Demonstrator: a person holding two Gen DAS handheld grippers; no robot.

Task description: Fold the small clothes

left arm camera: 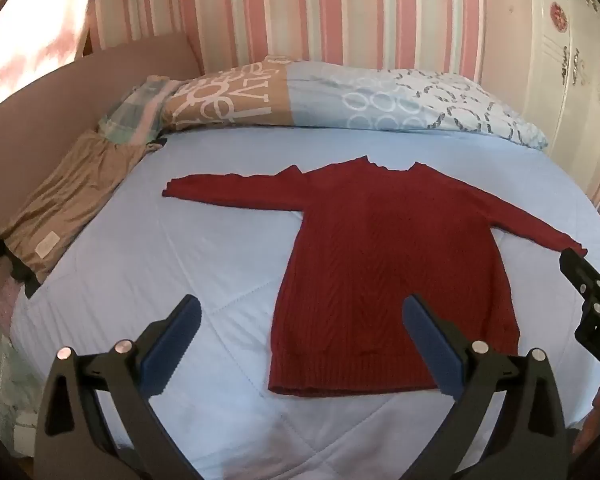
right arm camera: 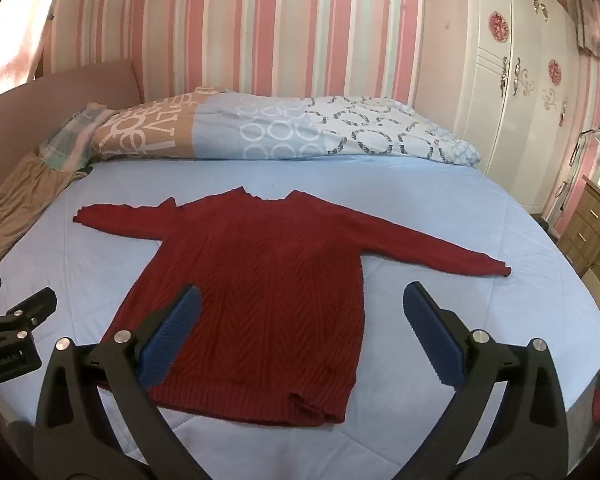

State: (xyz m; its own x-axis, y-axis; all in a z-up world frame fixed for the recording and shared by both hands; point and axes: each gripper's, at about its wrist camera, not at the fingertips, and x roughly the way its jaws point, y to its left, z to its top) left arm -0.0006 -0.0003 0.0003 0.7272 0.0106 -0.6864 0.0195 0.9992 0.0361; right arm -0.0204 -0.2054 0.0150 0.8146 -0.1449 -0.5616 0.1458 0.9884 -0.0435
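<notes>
A dark red knit sweater [left arm camera: 384, 256] lies flat on the light blue bed cover [left arm camera: 148, 264], neck toward the pillows, both sleeves spread out sideways. It also shows in the right wrist view [right arm camera: 268, 280]. My left gripper [left arm camera: 300, 340] is open and empty, held above the bed near the sweater's hem and left side. My right gripper [right arm camera: 300, 336] is open and empty, held above the sweater's lower half. The right gripper's body shows at the right edge of the left wrist view [left arm camera: 592, 304]; the left gripper's body shows at the left edge of the right wrist view [right arm camera: 16, 328].
A patterned pillow and folded duvet [left arm camera: 340, 96] lie along the head of the bed. A tan garment [left arm camera: 68, 200] lies on the bed's left edge by the pink headboard side. A white wardrobe [right arm camera: 520, 92] and wooden drawers [right arm camera: 588, 224] stand to the right.
</notes>
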